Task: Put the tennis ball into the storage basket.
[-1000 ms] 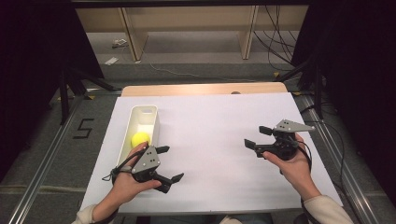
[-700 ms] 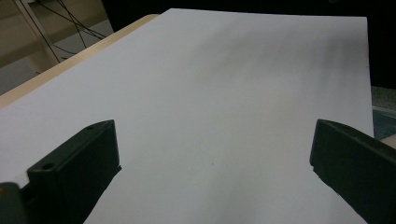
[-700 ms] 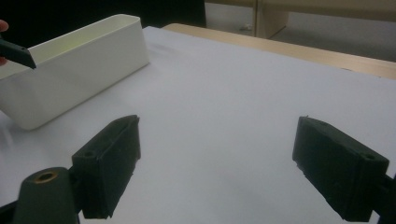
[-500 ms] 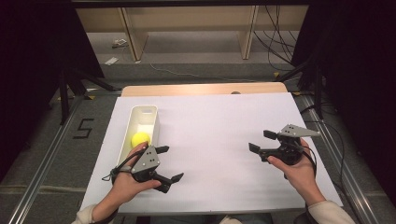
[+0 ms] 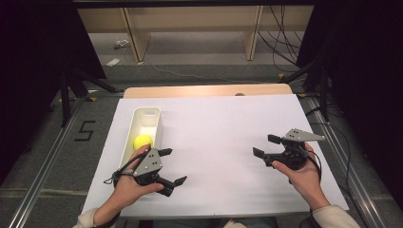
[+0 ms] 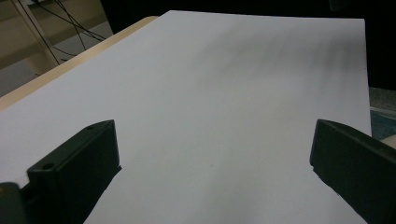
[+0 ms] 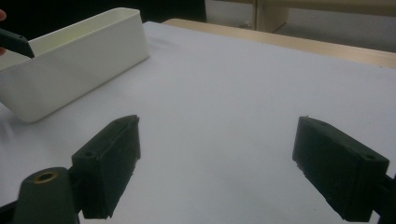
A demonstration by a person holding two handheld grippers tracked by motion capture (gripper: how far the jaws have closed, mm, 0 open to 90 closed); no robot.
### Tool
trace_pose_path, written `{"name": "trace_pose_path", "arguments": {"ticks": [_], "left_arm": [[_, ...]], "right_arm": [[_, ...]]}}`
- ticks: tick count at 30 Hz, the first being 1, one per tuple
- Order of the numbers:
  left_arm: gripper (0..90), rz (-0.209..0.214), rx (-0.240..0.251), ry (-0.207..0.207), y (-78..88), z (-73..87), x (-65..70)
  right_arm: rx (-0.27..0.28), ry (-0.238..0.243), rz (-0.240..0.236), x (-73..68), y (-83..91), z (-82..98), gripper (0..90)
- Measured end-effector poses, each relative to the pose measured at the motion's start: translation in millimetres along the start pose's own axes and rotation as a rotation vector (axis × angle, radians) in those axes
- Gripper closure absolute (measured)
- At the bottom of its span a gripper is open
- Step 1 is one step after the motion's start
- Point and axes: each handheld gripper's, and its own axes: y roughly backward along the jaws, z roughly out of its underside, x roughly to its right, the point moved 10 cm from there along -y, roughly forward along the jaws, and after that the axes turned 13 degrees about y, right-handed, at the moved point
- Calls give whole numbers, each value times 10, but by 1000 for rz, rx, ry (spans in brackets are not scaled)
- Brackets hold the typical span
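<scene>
Yellow ball (image 5: 142, 141) sits in white bin (image 5: 150, 113), L gripper (image 5: 172, 166) & R gripper (image 5: 266, 146) both wide open, empty; R has pulled back toward person, so drop-off looks done.

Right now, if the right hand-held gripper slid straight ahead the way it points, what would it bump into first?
Probably the white bin. The right hand-held gripper points left across the white sheet with open jaws, and bare sheet lies between them.
</scene>
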Motion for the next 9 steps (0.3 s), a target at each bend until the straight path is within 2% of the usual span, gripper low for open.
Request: {"name": "trace_pose_path", "arguments": {"ticks": [9], "left_arm": [[10,3,-3,0,-7,4,0]], "right_arm": [[5,2,-1,2,0,1,157]]}}
